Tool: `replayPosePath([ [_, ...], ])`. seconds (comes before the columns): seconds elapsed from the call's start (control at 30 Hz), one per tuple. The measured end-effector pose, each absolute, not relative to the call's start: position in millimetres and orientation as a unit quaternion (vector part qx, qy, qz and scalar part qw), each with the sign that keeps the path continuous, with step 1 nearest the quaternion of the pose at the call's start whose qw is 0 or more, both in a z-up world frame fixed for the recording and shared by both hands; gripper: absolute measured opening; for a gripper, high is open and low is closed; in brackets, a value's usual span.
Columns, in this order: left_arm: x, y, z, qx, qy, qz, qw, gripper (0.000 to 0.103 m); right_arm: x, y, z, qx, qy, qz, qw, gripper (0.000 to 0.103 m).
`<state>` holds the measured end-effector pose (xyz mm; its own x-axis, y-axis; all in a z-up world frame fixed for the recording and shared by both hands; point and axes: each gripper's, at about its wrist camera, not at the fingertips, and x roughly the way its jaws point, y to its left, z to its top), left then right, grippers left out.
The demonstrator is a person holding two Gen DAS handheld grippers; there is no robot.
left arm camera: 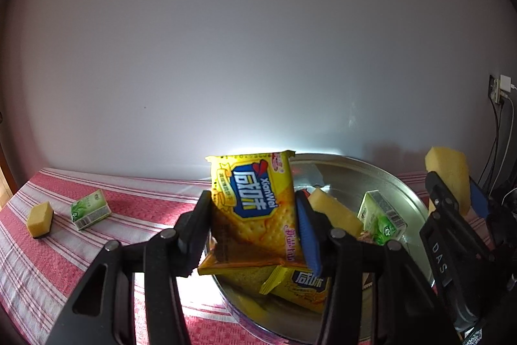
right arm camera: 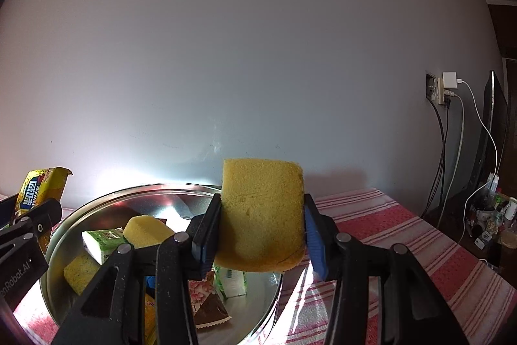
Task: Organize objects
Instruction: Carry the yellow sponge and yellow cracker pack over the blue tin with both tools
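Note:
My left gripper [left arm camera: 253,228] is shut on a yellow cracker packet [left arm camera: 255,199], held upright over the near left rim of a round metal tray [left arm camera: 410,196]. My right gripper [right arm camera: 261,235] is shut on a yellow sponge [right arm camera: 263,209], held above the tray's right side [right arm camera: 97,206]. Inside the tray lie another yellow sponge [left arm camera: 336,209], a green carton [left arm camera: 381,219], a second cracker packet [left arm camera: 303,290] and other small packets. The right gripper with its sponge [left arm camera: 449,173] shows at the right of the left wrist view. The left-held packet [right arm camera: 38,189] shows at the left of the right wrist view.
A red and white striped cloth [left arm camera: 135,209] covers the table. On it at the left sit a small yellow sponge [left arm camera: 39,219] and a green carton [left arm camera: 90,209]. A plain wall stands right behind the table. A wall socket with cables [right arm camera: 442,89] and cluttered small items [right arm camera: 491,215] are at the right.

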<state>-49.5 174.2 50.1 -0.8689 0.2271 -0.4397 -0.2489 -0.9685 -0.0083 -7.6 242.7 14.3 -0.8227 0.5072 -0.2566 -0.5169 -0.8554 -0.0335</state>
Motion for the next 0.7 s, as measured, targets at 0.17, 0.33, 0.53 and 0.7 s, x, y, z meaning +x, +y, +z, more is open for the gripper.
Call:
replayPosePath([
  [0.17, -62, 185, 44, -0.243, 0.033, 0.962, 0.123, 0.050, -21, 246, 9, -0.138, 0.015, 0.953, 0.269, 0.049],
  [0.33, -77, 194, 38, -0.268, 0.039, 0.955, 0.120, 0.049, -31, 245, 2, -0.162, 0.022, 0.954, 0.251, 0.049],
  [0.53, -89, 203, 31, -0.291, 0.049, 0.948, 0.124, 0.049, -41, 250, -2, -0.192, 0.035, 0.955, 0.221, 0.049],
  [0.7, -97, 202, 24, -0.312, 0.045, 0.942, 0.112, 0.049, -45, 253, -3, -0.205, 0.040, 0.957, 0.201, 0.049],
])
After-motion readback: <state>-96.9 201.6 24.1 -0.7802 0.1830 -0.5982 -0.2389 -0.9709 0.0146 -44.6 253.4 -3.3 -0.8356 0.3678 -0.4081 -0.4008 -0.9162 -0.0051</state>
